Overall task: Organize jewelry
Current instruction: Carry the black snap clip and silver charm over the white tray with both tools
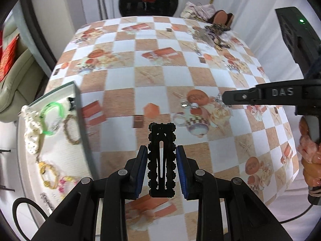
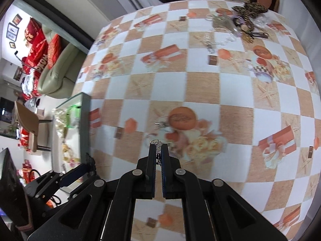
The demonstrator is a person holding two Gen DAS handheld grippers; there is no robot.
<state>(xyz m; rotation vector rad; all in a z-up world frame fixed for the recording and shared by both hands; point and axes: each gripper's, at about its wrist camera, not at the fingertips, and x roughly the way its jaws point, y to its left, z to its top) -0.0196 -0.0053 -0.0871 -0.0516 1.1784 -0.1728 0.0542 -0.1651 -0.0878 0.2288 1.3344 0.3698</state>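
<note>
My left gripper (image 1: 161, 148) is shut on a black scalloped hair clip (image 1: 161, 160), which stands upright between the blue pads above the checkered tablecloth. My right gripper (image 2: 158, 145) is shut on a small silver chain piece (image 2: 157, 142) that peeks out at its tips. It reaches in from the right in the left wrist view, where the right gripper (image 1: 225, 98) hangs over the table's middle. A white tray (image 1: 78, 108) at the left edge holds a green bangle (image 1: 51, 118), white beads (image 1: 30, 128) and several bracelets. The left gripper (image 2: 88, 165) appears low left in the right wrist view.
A heap of mixed jewelry (image 2: 240, 22) lies at the table's far right corner. Another small silver piece (image 2: 162, 124) rests on the cloth near the middle. A person's hand (image 1: 309, 160) grips the right tool. A sofa with red cushions (image 2: 44, 46) stands beyond the left edge.
</note>
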